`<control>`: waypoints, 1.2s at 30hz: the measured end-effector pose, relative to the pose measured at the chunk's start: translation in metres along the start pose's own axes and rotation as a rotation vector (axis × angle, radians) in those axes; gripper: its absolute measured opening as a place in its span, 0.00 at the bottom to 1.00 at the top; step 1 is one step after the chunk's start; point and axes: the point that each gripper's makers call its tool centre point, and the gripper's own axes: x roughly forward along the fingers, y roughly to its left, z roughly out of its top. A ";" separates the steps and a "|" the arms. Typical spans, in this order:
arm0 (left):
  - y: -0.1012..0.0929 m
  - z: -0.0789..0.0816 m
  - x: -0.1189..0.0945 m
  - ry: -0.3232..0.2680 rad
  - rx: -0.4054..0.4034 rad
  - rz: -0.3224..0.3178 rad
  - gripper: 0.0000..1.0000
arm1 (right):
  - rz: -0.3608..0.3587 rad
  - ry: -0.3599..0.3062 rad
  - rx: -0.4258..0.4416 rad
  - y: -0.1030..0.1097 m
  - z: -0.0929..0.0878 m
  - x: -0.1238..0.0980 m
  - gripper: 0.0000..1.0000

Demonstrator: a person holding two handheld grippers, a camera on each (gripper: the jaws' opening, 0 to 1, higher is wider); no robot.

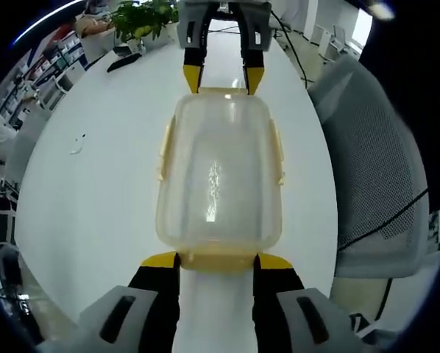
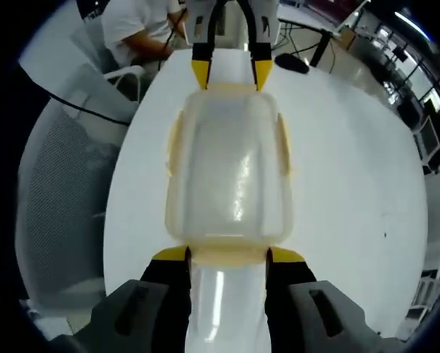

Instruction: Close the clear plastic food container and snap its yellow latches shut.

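In the left gripper view, the clear rectangular plastic food container [image 1: 220, 176] sits mid-frame on a white glossy tabletop [image 1: 95, 198]; the left claw [image 1: 217, 260], spread, flanks its near end, a green potted plant [image 1: 143, 18] at upper left. In the right gripper view, the right claw [image 2: 227, 254], spread, brackets the container [image 2: 229, 173]; a grey mesh office chair [image 2: 65, 198] stands at left.

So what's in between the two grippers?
The clear container, lid on, sits between the left gripper and right gripper, seen in both views.

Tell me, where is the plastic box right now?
The clear container sits on the white table, between the left gripper and the right gripper.
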 end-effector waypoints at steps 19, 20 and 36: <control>0.007 0.062 -0.012 -0.013 0.048 0.037 0.32 | -0.038 -0.006 0.020 -0.002 -0.045 -0.035 0.35; 0.007 0.065 -0.012 -0.014 0.047 0.034 0.32 | -0.037 -0.007 0.021 -0.002 -0.047 -0.036 0.35; 0.006 0.105 -0.006 -0.024 0.072 0.025 0.32 | -0.049 -0.004 0.044 0.001 -0.081 -0.054 0.36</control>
